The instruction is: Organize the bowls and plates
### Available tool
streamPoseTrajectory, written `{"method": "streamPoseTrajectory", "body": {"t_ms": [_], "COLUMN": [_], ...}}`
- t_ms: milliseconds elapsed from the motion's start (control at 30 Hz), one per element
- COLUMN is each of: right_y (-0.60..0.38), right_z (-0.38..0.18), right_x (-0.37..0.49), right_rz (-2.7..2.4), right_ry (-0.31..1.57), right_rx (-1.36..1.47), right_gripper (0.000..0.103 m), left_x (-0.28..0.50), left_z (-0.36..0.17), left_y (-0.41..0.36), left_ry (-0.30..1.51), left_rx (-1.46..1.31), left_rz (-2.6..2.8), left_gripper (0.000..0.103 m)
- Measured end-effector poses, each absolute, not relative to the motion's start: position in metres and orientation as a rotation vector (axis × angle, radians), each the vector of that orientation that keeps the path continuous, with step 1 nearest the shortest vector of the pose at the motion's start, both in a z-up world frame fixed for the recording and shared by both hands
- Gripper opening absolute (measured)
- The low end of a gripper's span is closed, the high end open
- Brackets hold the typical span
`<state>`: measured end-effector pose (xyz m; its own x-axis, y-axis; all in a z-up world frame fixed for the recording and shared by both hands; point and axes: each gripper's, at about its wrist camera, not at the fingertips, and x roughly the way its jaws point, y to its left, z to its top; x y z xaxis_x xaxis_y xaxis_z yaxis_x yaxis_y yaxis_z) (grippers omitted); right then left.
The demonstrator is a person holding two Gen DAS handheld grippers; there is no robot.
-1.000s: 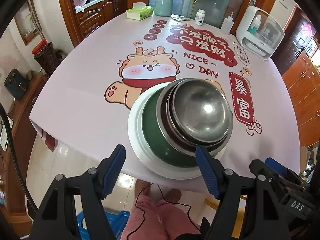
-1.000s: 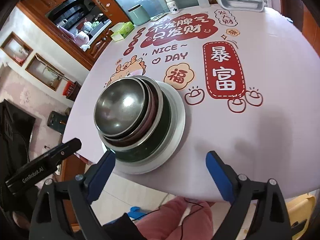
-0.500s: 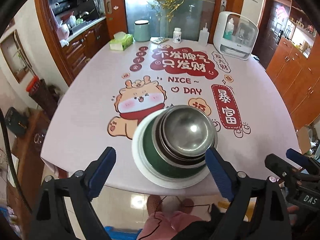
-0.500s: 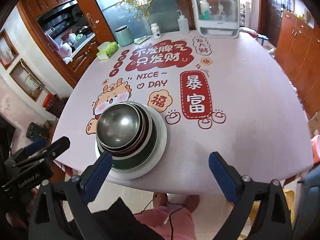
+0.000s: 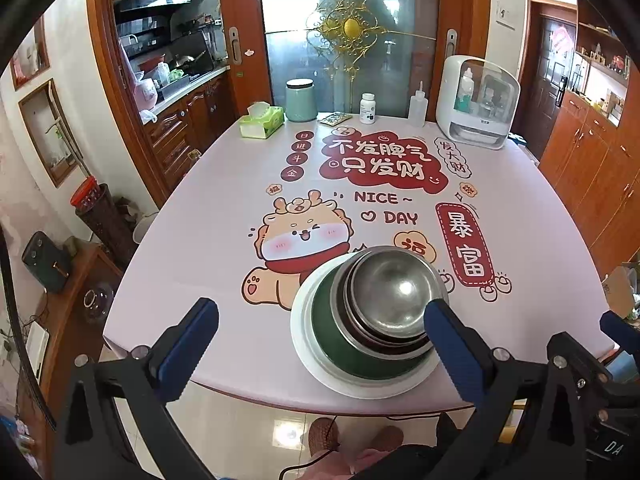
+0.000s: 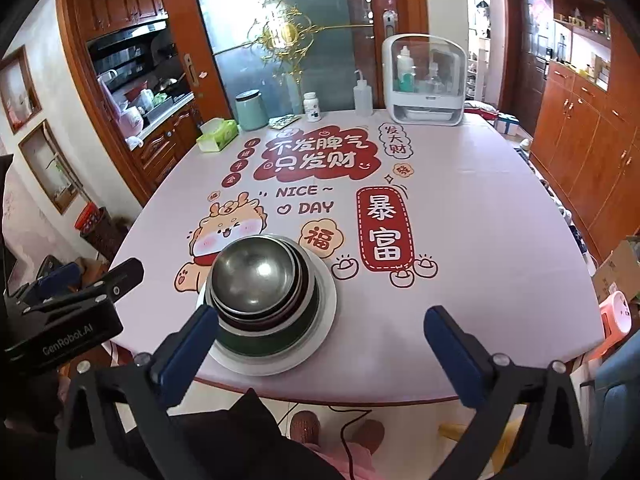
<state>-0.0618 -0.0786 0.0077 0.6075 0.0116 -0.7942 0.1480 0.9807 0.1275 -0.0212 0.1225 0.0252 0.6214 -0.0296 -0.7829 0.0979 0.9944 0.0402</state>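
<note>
A stack sits near the table's front edge: steel bowls (image 5: 394,292) nested in a green bowl (image 5: 332,336) on a white plate (image 5: 316,364). My left gripper (image 5: 318,316) hovers above and in front of it, jaws opening, nothing gripped; its right finger (image 5: 452,344) overlaps the stack's edge in the view. In the right wrist view the steel bowls (image 6: 254,276), green bowl (image 6: 280,338) and white plate (image 6: 326,312) lie left of centre. My right gripper (image 6: 320,320) is also opening, empty, with its left finger (image 6: 188,344) in front of the stack. The left gripper's body (image 6: 80,300) shows at the left.
The table (image 5: 192,264) carries a printed cartoon cloth. Along its far edge stand a tissue box (image 5: 262,122), a green canister (image 5: 301,100), a pill bottle (image 5: 367,108), a squeeze bottle (image 5: 418,108) and a white appliance (image 5: 476,104). A person's feet (image 5: 324,434) show below the near edge.
Both grippers have risen and drawn back from the stack, which now looks smaller and lower in view. Both pairs of jaws stand wider apart. The stack has not moved.
</note>
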Motion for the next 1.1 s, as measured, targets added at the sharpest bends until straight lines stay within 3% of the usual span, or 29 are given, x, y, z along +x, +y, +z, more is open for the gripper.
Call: {"method": "streamPoseTrajectory", "body": {"t_ms": [1100], "right_y": [-0.076], "right_z": [-0.003], "right_x": [-0.055], "right_rz": [-0.107], "right_ry": [0.959], "right_rx": [0.218], "right_gripper": [0.103], "left_x": [-0.011], "left_z": [0.026], "left_y": [0.125], "left_ry": [0.883], "left_rx": [0.116], "left_rz": [-0.108], "left_gripper": [0.102]}}
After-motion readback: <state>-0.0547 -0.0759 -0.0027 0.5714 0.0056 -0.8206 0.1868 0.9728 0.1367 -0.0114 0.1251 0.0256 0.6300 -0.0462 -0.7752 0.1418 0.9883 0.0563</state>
